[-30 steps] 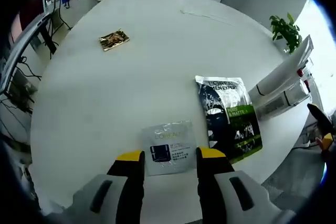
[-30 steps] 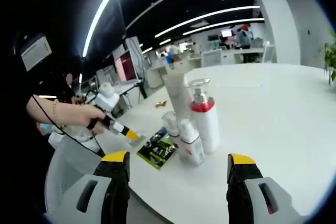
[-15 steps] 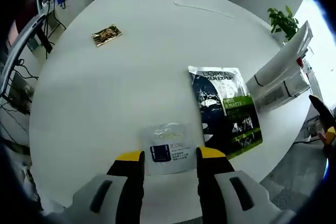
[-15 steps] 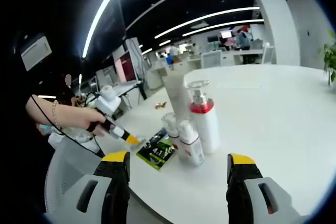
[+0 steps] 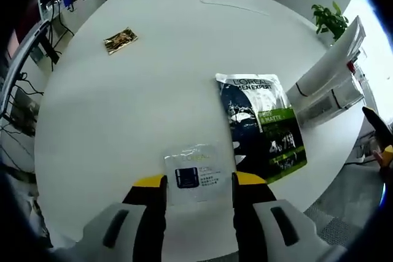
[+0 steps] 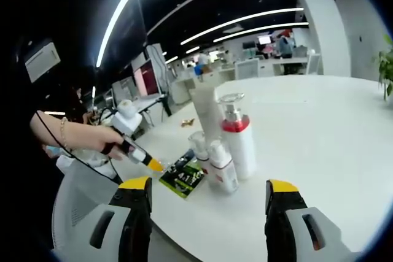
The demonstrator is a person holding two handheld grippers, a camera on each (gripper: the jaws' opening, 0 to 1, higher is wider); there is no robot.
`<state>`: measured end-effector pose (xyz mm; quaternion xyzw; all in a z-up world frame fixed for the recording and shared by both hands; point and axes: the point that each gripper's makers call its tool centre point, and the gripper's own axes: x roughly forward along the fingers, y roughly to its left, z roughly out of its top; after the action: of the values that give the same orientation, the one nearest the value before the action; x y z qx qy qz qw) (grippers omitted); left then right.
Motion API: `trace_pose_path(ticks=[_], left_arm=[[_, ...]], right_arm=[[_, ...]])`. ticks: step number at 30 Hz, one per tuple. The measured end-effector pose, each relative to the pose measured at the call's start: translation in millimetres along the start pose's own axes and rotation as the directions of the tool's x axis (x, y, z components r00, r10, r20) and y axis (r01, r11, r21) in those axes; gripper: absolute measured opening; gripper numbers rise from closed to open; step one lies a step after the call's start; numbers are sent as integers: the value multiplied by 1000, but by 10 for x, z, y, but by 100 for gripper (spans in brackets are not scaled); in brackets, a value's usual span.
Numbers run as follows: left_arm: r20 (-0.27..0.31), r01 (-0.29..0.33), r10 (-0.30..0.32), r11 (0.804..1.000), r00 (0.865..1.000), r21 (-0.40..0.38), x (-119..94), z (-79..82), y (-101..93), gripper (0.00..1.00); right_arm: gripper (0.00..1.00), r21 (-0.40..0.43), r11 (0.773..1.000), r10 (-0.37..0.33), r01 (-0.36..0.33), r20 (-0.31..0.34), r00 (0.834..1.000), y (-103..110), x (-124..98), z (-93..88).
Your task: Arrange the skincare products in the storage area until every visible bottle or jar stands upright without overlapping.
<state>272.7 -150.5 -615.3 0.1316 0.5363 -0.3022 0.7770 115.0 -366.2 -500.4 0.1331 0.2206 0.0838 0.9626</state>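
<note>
Table: white round table (image 5: 153, 78), open office behind.
Left gripper (image 5: 198, 180): jaws apart, straddling silver sachet (image 5: 191, 173) lying flat.
Right gripper (image 6: 209, 189): jaws wide, empty.
Bottles (image 6: 236, 136): clustered upright beside dark green packet (image 5: 261, 127).

Tall tube (image 5: 331, 69) and bottles (image 5: 334, 104) run off the edge

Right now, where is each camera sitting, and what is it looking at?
Left gripper view: rides on the left gripper, looking down at the white table, its jaws open around a small sachet.
Right gripper view: rides on the open right gripper, facing upright bottles; the person's hand holds the left gripper there.
Shared: the dark-green packet beside the bottles.
</note>
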Motion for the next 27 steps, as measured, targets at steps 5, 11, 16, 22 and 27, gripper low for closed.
trace_pose_path(ticks=[5, 11, 16, 22, 27], left_arm=[[2, 0, 0, 1000, 1000, -7, -8, -3, 10, 37], [5, 8, -8, 1000, 1000, -7, -7, -5, -28, 39], [26, 22, -22, 1000, 999, -17, -9, 26, -20, 41], [55, 26, -25, 999, 998, -23, -83, 50, -14, 45], [75, 31, -29, 999, 997, -28, -126, 41, 18, 45]], right_arm=[[79, -3, 1000, -1, 1, 0, 1000, -3, -2, 0], [79, -3, 1000, 0, 0, -2, 1000, -2, -1, -2], [79, -5, 1000, 1, -1, -6, 1000, -6, 2, -9], [79, -10, 1000, 4, -4, -13, 1000, 0, 8, -22], [79, -15, 1000, 6, -6, -17, 1000, 9, 14, -28]])
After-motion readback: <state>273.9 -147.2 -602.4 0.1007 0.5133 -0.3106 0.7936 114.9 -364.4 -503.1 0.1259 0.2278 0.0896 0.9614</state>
